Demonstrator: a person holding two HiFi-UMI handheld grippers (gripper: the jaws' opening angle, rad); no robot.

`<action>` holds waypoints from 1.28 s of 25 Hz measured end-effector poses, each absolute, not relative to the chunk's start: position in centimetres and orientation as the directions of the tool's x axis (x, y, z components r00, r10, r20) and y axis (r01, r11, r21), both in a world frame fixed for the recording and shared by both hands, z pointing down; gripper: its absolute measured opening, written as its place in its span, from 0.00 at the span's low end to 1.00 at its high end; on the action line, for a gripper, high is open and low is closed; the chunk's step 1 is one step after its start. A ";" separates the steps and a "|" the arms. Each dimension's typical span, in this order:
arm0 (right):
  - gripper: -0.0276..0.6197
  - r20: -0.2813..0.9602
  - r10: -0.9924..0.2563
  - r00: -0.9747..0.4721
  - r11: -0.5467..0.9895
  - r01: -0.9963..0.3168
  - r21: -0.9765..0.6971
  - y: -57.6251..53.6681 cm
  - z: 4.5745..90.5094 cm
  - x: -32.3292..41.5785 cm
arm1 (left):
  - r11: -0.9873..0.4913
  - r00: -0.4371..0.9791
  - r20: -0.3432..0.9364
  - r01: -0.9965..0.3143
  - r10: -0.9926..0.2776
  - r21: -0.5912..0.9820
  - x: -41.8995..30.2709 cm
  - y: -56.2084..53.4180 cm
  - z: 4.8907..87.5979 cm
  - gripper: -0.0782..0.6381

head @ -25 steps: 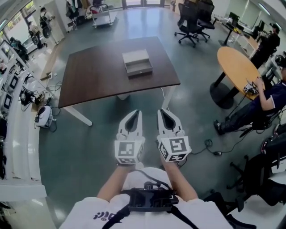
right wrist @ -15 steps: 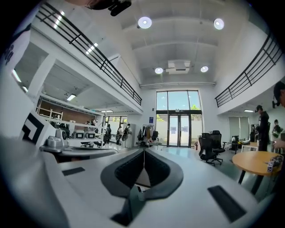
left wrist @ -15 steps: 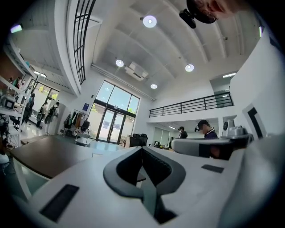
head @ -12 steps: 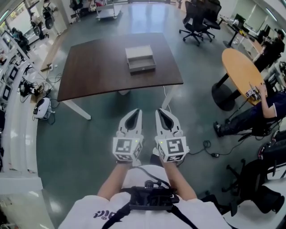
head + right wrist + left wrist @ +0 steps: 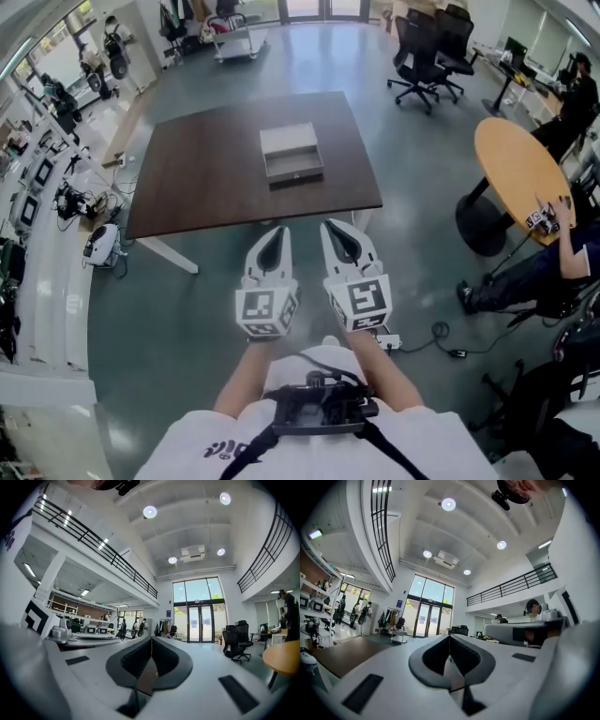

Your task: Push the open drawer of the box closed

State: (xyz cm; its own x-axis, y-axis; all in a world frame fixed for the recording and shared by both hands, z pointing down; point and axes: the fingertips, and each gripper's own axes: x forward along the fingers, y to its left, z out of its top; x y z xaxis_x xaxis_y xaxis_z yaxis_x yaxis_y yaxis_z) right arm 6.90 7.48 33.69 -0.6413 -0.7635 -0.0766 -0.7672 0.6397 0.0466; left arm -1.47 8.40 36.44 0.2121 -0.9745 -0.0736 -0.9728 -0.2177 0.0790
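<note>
A grey box (image 5: 288, 140) sits on the dark brown table (image 5: 206, 178), its open drawer (image 5: 294, 169) pulled out toward me. Both grippers hang side by side in the air over the floor, short of the table's near edge and well apart from the box. My left gripper (image 5: 280, 230) is shut with nothing in it, and my right gripper (image 5: 331, 224) is shut and empty too. In the left gripper view the left gripper (image 5: 449, 637) points level across the room, jaws pressed together. The right gripper (image 5: 151, 640) in its own view looks the same. Neither gripper view shows the box.
A round wooden table (image 5: 523, 167) stands to the right, with a seated person (image 5: 553, 267) beside it. Black office chairs (image 5: 427, 47) stand behind the brown table. Cables and a power strip (image 5: 412, 339) lie on the floor at right. Shelves and gear line the left wall (image 5: 37, 206).
The table and box have come nearer and lower in the head view. Both grippers stay shut and have moved slightly forward toward the table's edge.
</note>
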 end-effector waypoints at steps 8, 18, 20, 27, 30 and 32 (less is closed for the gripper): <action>0.05 -0.093 -0.745 -0.661 0.664 -0.748 -0.003 2.3 34.4 12.2 | -0.174 0.171 -0.073 -0.984 -0.983 0.034 3.5 3.5 36.5 0.12; 0.05 -0.111 -0.662 -0.741 0.747 -0.664 -0.022 -2.1 35.7 10.8 | -0.151 0.151 -0.012 -0.988 -0.989 0.023 2.8 -1.4 38.5 0.12; 0.05 -0.114 -0.672 -0.731 0.737 -0.675 -0.019 -3.7 35.7 10.2 | -0.158 0.158 -0.010 -0.987 -0.987 0.013 1.9 -3.2 38.5 0.12; 0.05 -0.097 -0.752 -0.651 0.657 -0.753 -0.039 -10.0 35.8 8.1 | -0.196 0.197 0.002 -0.978 -0.980 0.068 -3.3 -10.5 38.7 0.12; 0.05 -0.098 -0.783 -0.615 0.620 -0.784 -0.031 -12.7 35.4 6.8 | -0.247 0.247 0.001 -0.967 -0.969 0.068 -4.2 -13.6 38.6 0.12; 0.05 -0.093 -0.796 -0.598 0.601 -0.799 -0.018 -14.2 35.3 5.7 | -0.278 0.278 -0.011 -0.958 -0.960 0.064 -4.8 -15.3 38.3 0.12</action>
State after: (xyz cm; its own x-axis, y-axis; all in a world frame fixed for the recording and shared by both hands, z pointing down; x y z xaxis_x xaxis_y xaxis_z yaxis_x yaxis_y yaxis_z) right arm 5.73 -14.20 35.34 -0.5975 -0.7964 -0.0929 -0.7988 0.6014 -0.0180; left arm -4.76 -15.34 38.28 0.2781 -0.9605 -0.0111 -0.9584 -0.2783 0.0636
